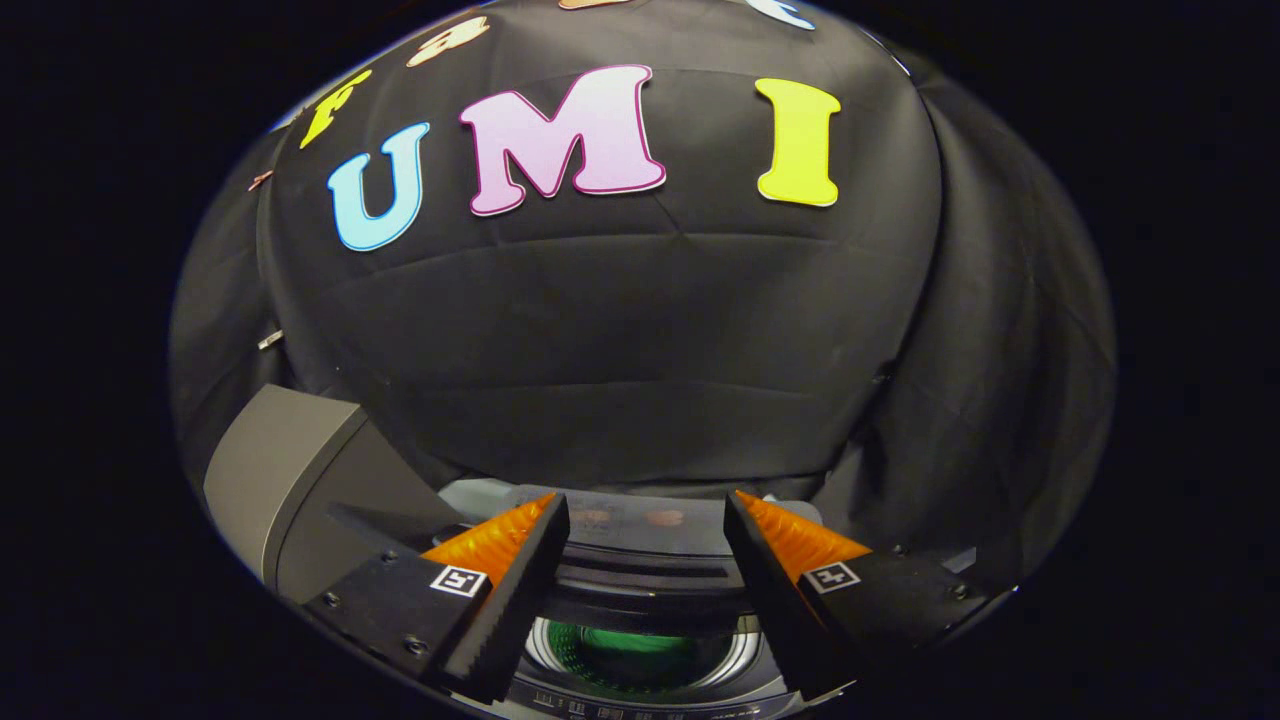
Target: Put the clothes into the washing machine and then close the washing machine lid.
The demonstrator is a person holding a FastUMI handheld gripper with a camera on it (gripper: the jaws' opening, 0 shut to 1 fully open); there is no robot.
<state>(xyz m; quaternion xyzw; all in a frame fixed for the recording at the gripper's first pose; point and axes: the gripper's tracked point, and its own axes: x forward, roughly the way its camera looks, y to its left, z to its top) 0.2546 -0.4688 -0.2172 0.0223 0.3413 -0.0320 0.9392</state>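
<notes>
My gripper (645,497) is open, with nothing between its fingers. It hovers over a top-loading washing machine (640,600). Below and between the fingers lies the round drum opening (640,655), with something green inside it that is probably cloth. Just beyond the opening, between the fingertips, sits the glossy dark lid panel (640,525). I cannot tell its exact angle. Neither finger touches the machine.
A grey box-like body (290,470) stands left of the left finger. The black cloth wall (640,330) hangs close behind the machine and wraps round to the right.
</notes>
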